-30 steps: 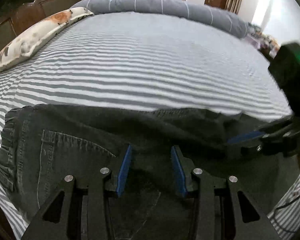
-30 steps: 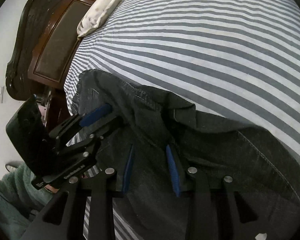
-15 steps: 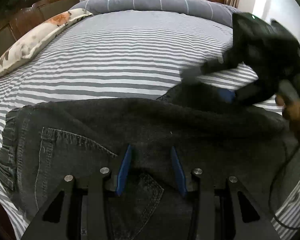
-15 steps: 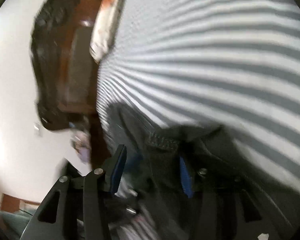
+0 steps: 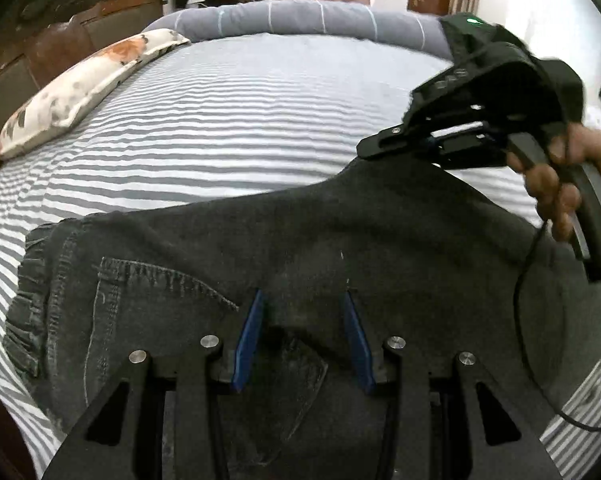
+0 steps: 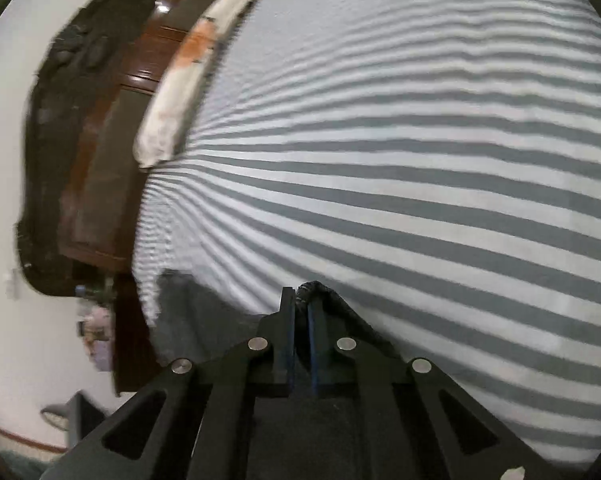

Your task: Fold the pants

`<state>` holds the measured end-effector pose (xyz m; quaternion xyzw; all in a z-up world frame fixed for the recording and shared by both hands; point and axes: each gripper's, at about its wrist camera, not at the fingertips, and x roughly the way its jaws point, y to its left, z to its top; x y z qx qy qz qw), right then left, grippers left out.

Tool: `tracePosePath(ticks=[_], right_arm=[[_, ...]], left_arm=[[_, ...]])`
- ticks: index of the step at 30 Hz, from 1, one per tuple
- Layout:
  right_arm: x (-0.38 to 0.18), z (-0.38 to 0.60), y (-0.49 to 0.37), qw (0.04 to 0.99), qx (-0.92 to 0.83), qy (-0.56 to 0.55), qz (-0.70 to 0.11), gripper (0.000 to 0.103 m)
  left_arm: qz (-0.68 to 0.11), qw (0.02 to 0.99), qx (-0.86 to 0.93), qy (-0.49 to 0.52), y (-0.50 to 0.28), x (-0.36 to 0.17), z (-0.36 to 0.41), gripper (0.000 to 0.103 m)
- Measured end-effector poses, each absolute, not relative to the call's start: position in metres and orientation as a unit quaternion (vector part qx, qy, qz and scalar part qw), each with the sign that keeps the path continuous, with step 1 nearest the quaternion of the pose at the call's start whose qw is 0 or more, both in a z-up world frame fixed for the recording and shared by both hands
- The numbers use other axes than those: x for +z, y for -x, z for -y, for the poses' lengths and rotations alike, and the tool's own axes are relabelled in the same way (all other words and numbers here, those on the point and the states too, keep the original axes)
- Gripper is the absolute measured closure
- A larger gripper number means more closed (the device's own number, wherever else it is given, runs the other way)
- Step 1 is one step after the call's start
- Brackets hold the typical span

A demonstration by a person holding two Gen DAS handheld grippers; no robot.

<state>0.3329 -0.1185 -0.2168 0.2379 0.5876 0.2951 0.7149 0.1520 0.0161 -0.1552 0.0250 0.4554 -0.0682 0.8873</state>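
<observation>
Dark grey jeans [image 5: 340,232] lie across the near part of the striped bed, with the waistband at the left and a back pocket [image 5: 148,292] showing. My left gripper [image 5: 304,312] stands over them with its blue pads apart, and a folded layer of denim runs between and over the tips. My right gripper [image 6: 300,296] is shut on a bunched edge of the jeans [image 6: 316,288]. In the left wrist view the right gripper [image 5: 366,151] holds that edge up in a peak at the right, with a hand [image 5: 556,184] on its handle.
The grey-and-white striped sheet [image 5: 240,120] stretches far beyond the jeans. A floral pillow [image 5: 80,88] lies along the left edge by the dark wooden headboard [image 6: 100,140]. A grey bolster [image 5: 300,16] lies across the far end. A cable [image 5: 540,320] hangs from the right gripper.
The right gripper closed on an edge of the jeans and carried it up and over to the right, laying a layer across the seat. The left gripper stayed put.
</observation>
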Motion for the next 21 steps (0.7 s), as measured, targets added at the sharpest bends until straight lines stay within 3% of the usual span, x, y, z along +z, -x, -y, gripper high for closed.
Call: tracePosePath(ticks=[5,9,10,15,20,21], right_arm=[[-0.223,0.128,-0.334,0.709,0.270,-0.256,-0.599,0.098],[-0.192,0.150,-0.320,0.755,0.245,-0.228,-0.564,0.076],[-0.184,0.159,-0.315,0.756,0.246,-0.237,-0.558,0.075],[-0.174,0.178,-0.277,0.757,0.235,-0.233,-0.564,0.073],[-0.208,0.204,-0.245,0.755,0.152,-0.253,-0.585,0.073],[-0.214,0.215,-0.241,0.756,0.142,-0.276,-0.576,0.077]], left_arm=[[-0.464,0.881,-0.066,-0.066,-0.145,-0.163,-0.009,0.061],[-0.463,0.883,-0.066,-0.046,-0.137,-0.151,-0.014,0.061],[-0.460,0.884,-0.073,-0.034,-0.131,-0.145,-0.016,0.061],[-0.493,0.863,-0.098,-0.050,-0.114,-0.148,-0.010,0.060],[-0.529,0.841,-0.073,-0.093,-0.110,-0.168,0.001,0.061],[-0.539,0.834,-0.064,-0.100,-0.108,-0.171,0.002,0.060]])
